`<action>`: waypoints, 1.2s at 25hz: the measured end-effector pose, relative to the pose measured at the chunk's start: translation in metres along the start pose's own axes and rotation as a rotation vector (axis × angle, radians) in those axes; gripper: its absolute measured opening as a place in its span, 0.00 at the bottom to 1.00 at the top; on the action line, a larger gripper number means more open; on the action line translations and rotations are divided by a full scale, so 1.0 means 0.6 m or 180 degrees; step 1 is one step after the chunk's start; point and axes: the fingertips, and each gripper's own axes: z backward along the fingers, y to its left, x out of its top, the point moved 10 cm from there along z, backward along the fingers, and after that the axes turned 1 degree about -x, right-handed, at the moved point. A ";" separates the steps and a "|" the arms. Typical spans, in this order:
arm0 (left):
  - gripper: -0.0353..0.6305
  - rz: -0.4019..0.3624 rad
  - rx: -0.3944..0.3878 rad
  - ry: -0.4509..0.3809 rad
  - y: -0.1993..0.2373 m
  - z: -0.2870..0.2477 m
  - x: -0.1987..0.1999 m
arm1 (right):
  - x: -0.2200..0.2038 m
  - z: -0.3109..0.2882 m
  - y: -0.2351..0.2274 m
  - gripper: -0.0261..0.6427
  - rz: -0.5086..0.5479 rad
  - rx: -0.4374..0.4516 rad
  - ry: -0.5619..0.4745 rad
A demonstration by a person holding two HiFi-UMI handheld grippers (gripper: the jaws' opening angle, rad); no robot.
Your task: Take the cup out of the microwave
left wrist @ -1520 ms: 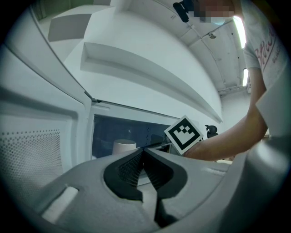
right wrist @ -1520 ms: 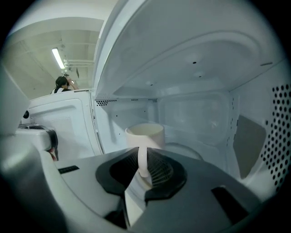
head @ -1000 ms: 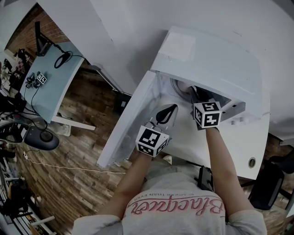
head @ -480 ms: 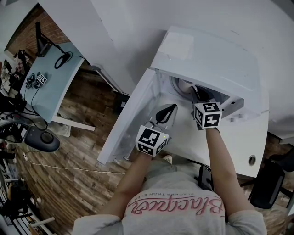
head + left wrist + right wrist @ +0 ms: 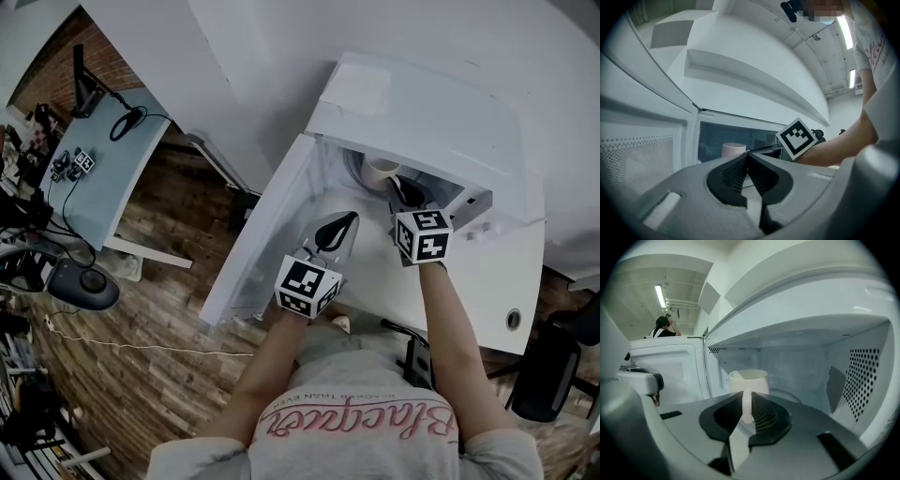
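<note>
A white cup (image 5: 749,380) stands inside the open microwave (image 5: 422,122), just above the glass turntable (image 5: 787,397). My right gripper (image 5: 747,408) is shut on the cup's handle, which runs upright between the ribbed pads. In the head view the cup (image 5: 380,172) shows at the cavity mouth, just beyond my right gripper (image 5: 398,190). My left gripper (image 5: 345,225) hovers in front of the opening beside the swung-open door (image 5: 272,225). Its jaws (image 5: 746,164) are shut with nothing between them. From that side the cup (image 5: 733,150) and the right gripper's marker cube (image 5: 797,137) are visible.
The microwave sits on a white table (image 5: 487,300). Its door hangs open to the left over a wooden floor (image 5: 159,309). A light blue desk (image 5: 103,159) with cables stands further left, and a dark chair (image 5: 548,375) at the right. A person (image 5: 663,326) stands far off.
The cup shows more at the microwave's mouth in the head view; the right gripper has drawn it slightly outward. The left gripper has stayed put.
</note>
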 end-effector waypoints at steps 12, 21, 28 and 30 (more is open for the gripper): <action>0.06 -0.0007 0.0008 0.0026 -0.017 0.023 -0.002 | -0.003 0.027 0.015 0.12 0.0016 0.0053 -0.0025; 0.06 0.0000 0.0022 0.0044 -0.034 0.034 -0.009 | -0.016 0.054 0.025 0.12 0.0078 0.0078 0.0003; 0.06 0.0014 0.0012 0.0051 -0.043 0.042 -0.016 | -0.019 0.065 0.032 0.12 0.0092 0.0081 -0.0014; 0.06 0.0013 0.0013 0.0046 -0.045 0.046 -0.015 | -0.018 0.070 0.035 0.12 0.0089 0.0077 -0.0025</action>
